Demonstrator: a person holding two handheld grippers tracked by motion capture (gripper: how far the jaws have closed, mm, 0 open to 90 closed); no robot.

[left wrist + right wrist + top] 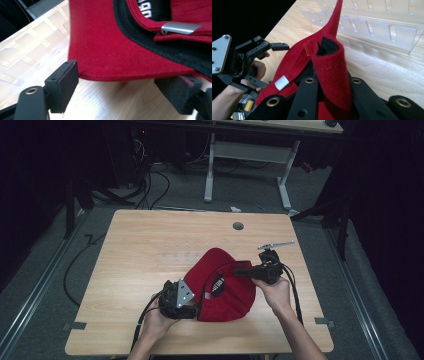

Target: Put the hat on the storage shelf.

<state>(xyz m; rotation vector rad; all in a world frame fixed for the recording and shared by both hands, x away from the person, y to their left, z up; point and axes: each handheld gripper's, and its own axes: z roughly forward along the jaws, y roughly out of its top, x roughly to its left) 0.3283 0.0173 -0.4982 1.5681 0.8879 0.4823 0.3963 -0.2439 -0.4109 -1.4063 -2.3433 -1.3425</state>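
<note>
A red cap (225,285) lies on the wooden table (145,245), with its black inner band and a metal strap buckle (181,28) showing. My left gripper (195,310) is at the cap's near left edge. In the left gripper view the left gripper (127,85) stands open, its pads (62,82) apart on either side of the red brim (107,45) and not pressing on it. My right gripper (241,270) reaches in from the right. It (332,85) is shut on a fold of the cap's red fabric (332,67), which stands up between the jaws.
A clear slotted plastic piece (384,27) lies flat on the table beyond the cap. A round grey hole (238,226) sits near the table's far edge. Behind the table stands another desk frame (247,155) with cables on the floor.
</note>
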